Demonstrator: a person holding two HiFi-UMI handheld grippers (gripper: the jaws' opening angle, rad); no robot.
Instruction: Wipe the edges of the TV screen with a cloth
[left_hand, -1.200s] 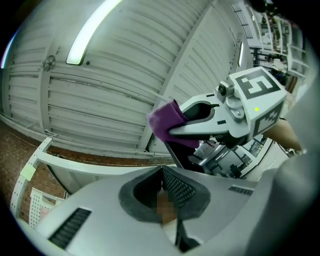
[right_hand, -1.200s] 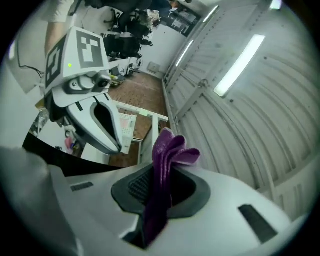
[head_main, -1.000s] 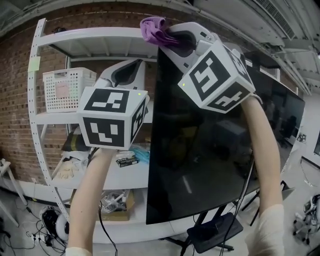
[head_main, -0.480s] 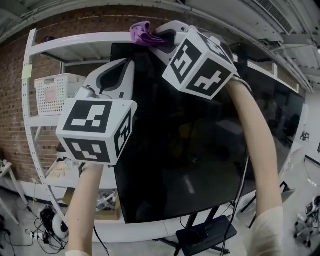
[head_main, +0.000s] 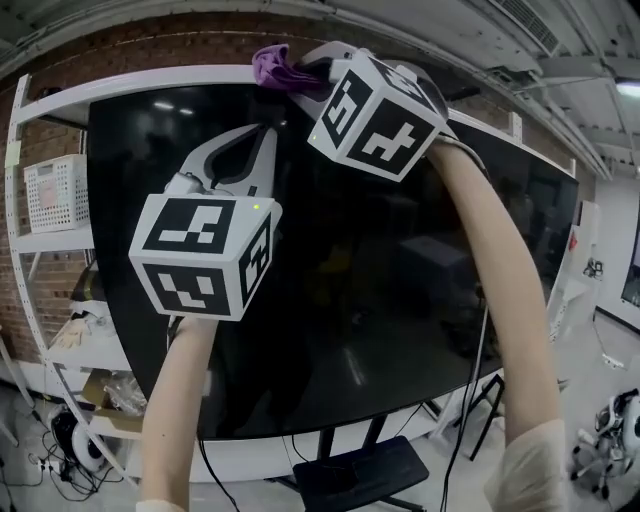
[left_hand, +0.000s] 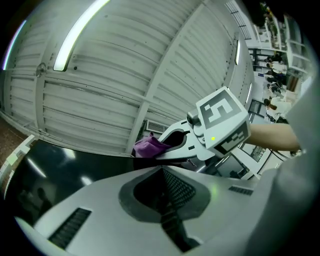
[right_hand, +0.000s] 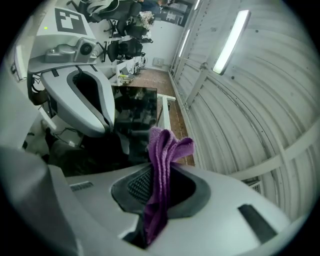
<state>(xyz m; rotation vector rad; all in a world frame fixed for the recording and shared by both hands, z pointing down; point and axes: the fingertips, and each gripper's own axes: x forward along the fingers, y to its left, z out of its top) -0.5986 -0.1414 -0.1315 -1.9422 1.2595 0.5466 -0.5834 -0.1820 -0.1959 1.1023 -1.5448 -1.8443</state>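
— Right gripper (head_main: 300, 72) first: what are we holding in it?

— We are clamping the purple cloth (head_main: 270, 64) in it. Its jaws are closing tight on the fabric, which is running down between the pads and bunching out past the tips (right_hand: 162, 150).

— And where is the cloth sitting?

— Right at the top edge of the TV screen (head_main: 400, 300), toward that edge's left half. From the left gripper view the bunch (left_hand: 149, 147) is meeting the dark panel's upper rim (left_hand: 50, 165); how hard it is pressing, we are not able to tell.

— What are we doing with the left gripper (head_main: 268, 135)?

— We are holding it up in front of the TV screen's upper left part, below the cloth and apart from it. Its jaws are lying together with nothing between them (left_hand: 162, 185).

— Both arms are reaching up?

— Yes, both forearms are rising across the face of the TV screen, the right one (head_main: 500, 300) crossing its middle.

— What else are we seeing around the TV screen?

— Left of it, a white shelf rack (head_main: 28, 240) is carrying a white basket (head_main: 55, 190). Behind it, a brick wall (head_main: 60, 60) is showing. Below it, a dark stand base (head_main: 350, 475) is sitting on the floor, with cables (head_main: 70, 470) lying at lower left.
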